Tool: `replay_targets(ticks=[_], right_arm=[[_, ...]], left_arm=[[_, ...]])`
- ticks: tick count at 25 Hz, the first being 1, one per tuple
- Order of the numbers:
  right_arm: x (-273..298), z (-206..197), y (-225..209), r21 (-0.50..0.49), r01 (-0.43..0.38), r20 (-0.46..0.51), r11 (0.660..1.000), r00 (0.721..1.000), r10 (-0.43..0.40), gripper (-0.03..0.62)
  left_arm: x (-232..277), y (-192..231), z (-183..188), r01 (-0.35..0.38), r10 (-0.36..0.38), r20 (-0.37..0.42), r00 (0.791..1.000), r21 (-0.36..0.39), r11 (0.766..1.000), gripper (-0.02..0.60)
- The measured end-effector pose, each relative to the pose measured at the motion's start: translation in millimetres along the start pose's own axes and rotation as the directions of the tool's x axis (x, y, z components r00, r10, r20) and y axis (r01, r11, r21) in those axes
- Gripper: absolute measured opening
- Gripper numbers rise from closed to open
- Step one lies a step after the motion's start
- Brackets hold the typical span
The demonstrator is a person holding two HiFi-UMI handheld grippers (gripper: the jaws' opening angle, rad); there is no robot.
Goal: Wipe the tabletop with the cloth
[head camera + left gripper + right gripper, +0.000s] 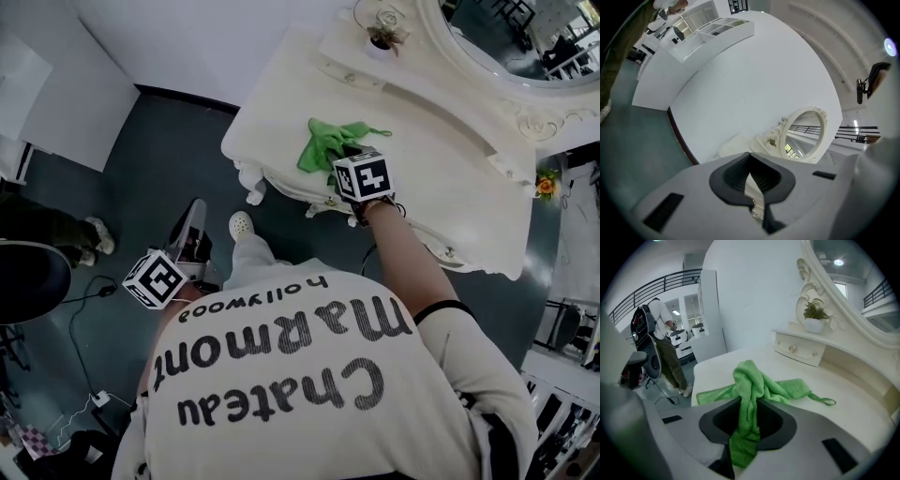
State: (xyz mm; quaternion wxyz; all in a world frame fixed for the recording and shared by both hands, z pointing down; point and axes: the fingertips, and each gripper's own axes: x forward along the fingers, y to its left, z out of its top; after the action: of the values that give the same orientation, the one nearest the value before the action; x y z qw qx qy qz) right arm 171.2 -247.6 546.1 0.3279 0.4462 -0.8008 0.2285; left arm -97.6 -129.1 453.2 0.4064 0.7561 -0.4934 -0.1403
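The right gripper pinches the green cloth. Part of the cloth lies on the white tabletop. A little plant and a drawer sit behind it, under the mirror. The left gripper is pressed together and empty, away from the table.

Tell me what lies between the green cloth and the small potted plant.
Bare tabletop, then a small drawer front below the plant; nothing else past the cloth. The right gripper view shows it.
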Motion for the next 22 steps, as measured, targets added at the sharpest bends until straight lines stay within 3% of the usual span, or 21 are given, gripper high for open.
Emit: replay_targets(ticks=[10, 22], right_arm=[[-39.1, -35.6, -35.3, 0.046, 0.064, 0.044, 0.997, 0.997, -0.066, 0.101], [-42.5, -39.5, -39.9, 0.076, 0.049, 0.037, 0.996, 0.998, -0.052, 0.101]], left_arm=[[10.1, -29.2, -36.7, 0.027, -0.024, -0.099, 0.995, 0.033, 0.999, 0.008], [21.1, -45.6, -43.0, 0.053, -0.033, -0.207, 0.978, 0.090, 0.995, 0.008]])
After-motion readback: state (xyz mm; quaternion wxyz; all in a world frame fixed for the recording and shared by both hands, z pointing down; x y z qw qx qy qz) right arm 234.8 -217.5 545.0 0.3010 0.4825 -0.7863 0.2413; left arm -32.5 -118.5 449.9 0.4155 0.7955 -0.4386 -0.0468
